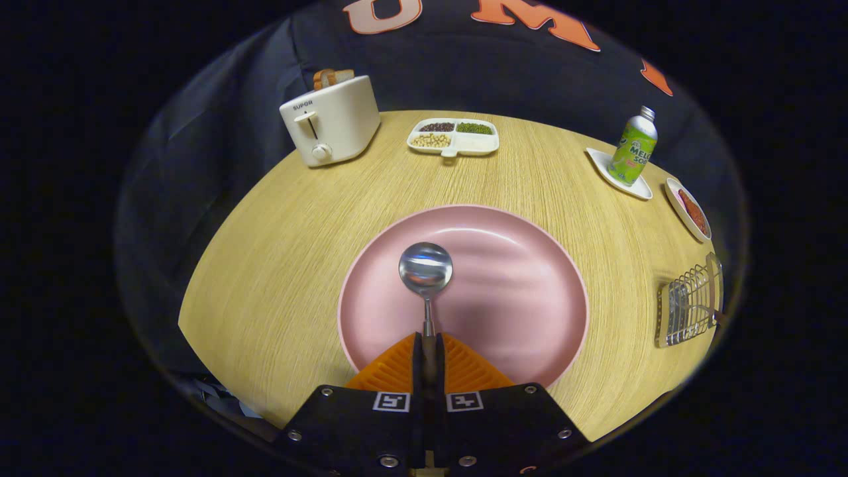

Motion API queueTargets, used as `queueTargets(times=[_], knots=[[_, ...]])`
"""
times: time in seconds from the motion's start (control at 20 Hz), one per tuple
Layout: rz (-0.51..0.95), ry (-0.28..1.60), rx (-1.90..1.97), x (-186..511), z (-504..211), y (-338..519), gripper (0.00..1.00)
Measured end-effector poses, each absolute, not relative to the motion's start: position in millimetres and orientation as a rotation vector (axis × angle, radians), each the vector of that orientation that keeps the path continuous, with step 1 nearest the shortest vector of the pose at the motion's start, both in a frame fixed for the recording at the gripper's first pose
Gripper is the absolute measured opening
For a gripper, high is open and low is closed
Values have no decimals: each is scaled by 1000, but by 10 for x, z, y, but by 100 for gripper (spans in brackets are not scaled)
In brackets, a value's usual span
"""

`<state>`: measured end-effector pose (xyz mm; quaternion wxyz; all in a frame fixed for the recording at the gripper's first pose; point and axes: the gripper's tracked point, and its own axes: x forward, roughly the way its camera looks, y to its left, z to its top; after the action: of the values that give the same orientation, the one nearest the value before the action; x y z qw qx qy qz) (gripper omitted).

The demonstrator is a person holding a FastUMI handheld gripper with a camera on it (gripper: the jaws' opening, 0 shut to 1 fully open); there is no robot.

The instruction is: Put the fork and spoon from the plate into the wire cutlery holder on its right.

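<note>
The gripper (428,344) pinches the spoon (426,270) by its handle over the plate (530,311). Stiff, slick steel — likely to swivel, so a firm mid-handle hold seems best.

Wood-grain table (278,265): toaster (331,122) upper left, divided dish (454,137) top ctr, pink plate (490,291) ctr, bottle's tray (619,173), small dish (689,210) & wire cutlery holder (689,305) right.
</note>
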<state>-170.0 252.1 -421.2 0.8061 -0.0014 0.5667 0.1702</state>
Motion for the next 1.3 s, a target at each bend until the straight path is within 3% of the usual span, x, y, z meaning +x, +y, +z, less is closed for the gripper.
queueTargets(times=[0.35, 0.85, 1.05, 1.3], knots=[[312, 1093, 22, -1368, -3758, 1930, 6], [125, 948, -1, -991, -3063, 509, 6], [70, 952, -31, -970, -2957, 56, 5], [49, 1091, -91, -1172, -3190, -269, 6]])
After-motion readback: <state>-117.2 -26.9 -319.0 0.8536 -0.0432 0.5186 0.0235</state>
